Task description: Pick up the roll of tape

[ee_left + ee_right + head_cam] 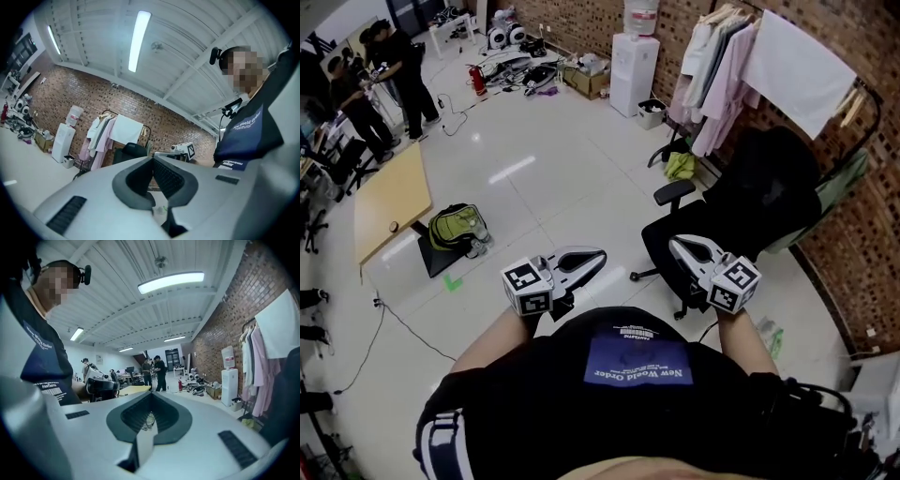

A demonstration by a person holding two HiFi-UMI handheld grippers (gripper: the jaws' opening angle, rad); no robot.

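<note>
No roll of tape shows in any view. In the head view I hold both grippers close to my chest, above the floor of a large room. My left gripper (602, 253) points right and my right gripper (673, 242) points left, their tips a short way apart. Both are shut with nothing between the jaws. In the left gripper view the grey jaws of the left gripper (152, 159) meet at the tip, and the right gripper's marker cube (191, 150) shows beyond them. The right gripper (151, 394) is shut too in its own view, with the left gripper (100, 386) behind it.
A black office chair (750, 202) stands just ahead on the right, under a clothes rack (750, 66) by the brick wall. A water dispenser (635, 70) is at the back. On the left are a wooden table (389, 197), a green backpack (455, 227) and several people (403, 75).
</note>
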